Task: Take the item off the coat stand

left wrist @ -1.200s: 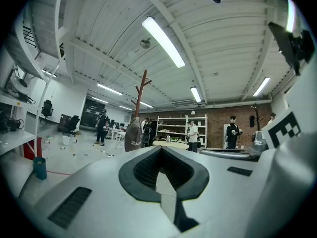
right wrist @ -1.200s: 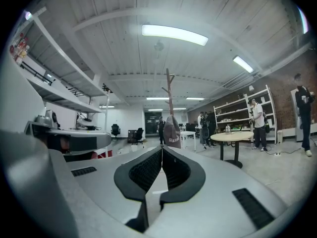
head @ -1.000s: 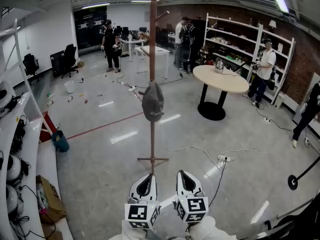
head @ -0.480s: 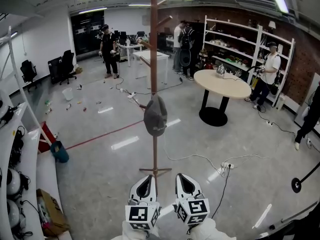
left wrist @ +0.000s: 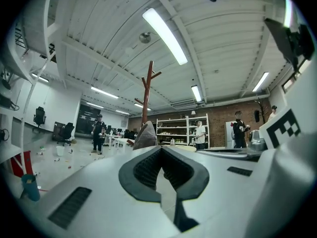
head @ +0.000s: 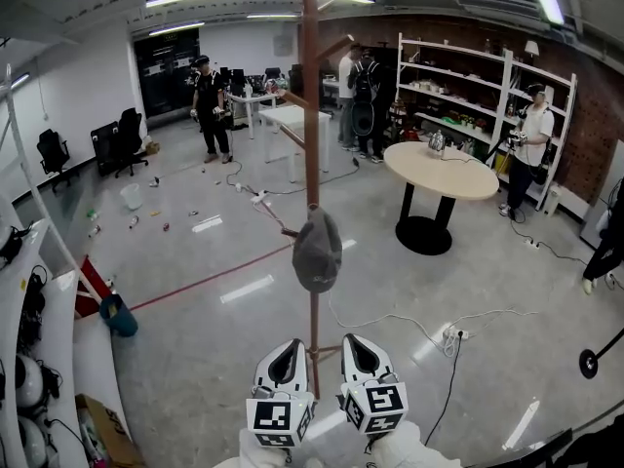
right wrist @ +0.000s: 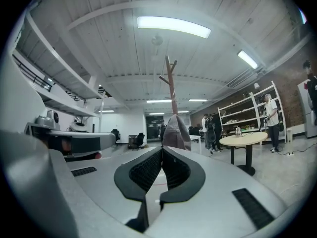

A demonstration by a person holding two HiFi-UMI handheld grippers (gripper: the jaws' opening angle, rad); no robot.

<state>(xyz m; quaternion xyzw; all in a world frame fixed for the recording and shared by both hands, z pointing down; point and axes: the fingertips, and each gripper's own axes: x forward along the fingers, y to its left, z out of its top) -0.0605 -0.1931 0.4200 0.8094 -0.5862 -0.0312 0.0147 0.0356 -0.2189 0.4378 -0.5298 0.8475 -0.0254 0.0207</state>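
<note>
A tall brown wooden coat stand (head: 310, 115) rises from the floor straight ahead. A grey cap (head: 318, 252) hangs from a low peg on its pole. My left gripper (head: 290, 346) and right gripper (head: 357, 342) are side by side at the bottom of the head view, just short of the stand's base and below the cap. Both are shut with nothing in them. In the left gripper view the cap (left wrist: 146, 137) shows just beyond the closed jaw tips (left wrist: 161, 148). The right gripper view shows the cap (right wrist: 176, 132) and pole (right wrist: 171, 88) above its tips (right wrist: 162, 148).
A round beige table (head: 444, 169) stands right of the stand, with white shelves (head: 458, 86) behind it. Cables and a power strip (head: 453, 334) lie on the floor to the right. A white bench (head: 39, 291) and blue bin (head: 119, 315) are at left. Several people stand far off.
The stand and cap have come nearer and sit lower in the head view, now just above the grippers. Both grippers stay shut and side by side.
</note>
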